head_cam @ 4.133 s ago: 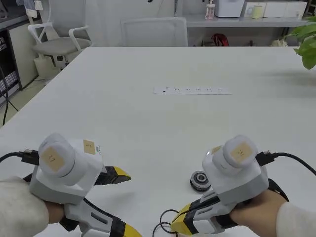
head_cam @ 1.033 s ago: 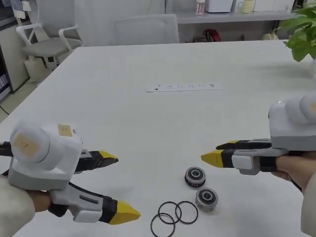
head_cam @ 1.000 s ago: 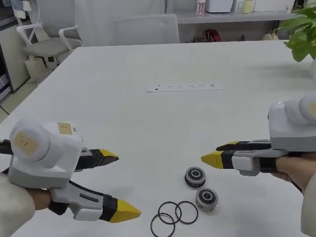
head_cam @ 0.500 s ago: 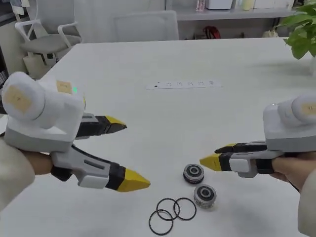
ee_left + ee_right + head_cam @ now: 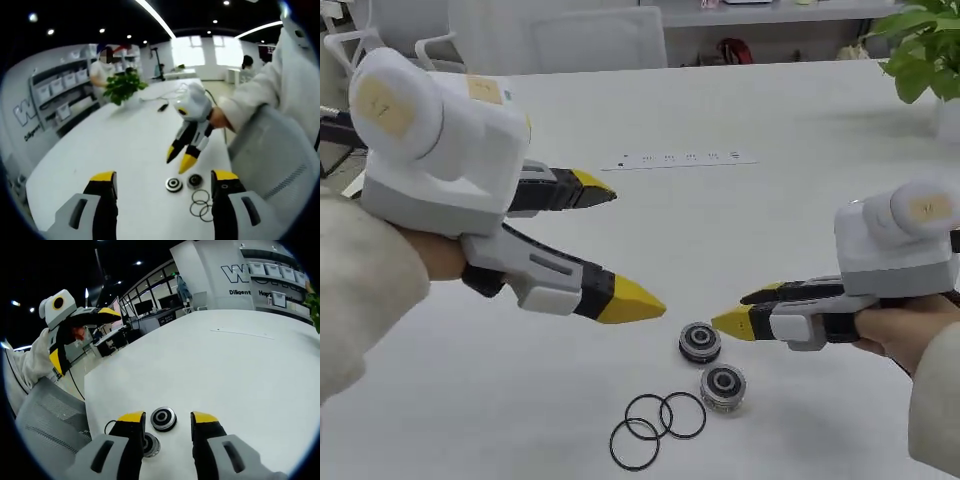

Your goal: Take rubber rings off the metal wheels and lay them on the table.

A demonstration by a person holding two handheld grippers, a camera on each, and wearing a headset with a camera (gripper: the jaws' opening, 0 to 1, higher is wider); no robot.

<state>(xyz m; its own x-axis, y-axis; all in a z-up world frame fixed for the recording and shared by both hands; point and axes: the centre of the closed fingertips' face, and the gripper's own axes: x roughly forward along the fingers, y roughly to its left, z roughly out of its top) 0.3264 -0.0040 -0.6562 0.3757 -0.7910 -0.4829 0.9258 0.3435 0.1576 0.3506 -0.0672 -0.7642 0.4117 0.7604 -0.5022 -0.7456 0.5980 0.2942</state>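
Beside the wheels (image 5: 723, 386), three rings (image 5: 655, 428) lie free; left gripper (image 5: 635, 250) has lifted, right gripper (image 5: 742, 307) nears one, both spread.

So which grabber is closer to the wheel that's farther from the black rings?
Right. The right gripper has its open tips just beside that wheel. The left gripper, open wide, is held higher up and farther off on the wheel's other side.

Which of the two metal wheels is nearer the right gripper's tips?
The wheel farther from the rubber rings, right before the right gripper; the other wheel lies beside them.
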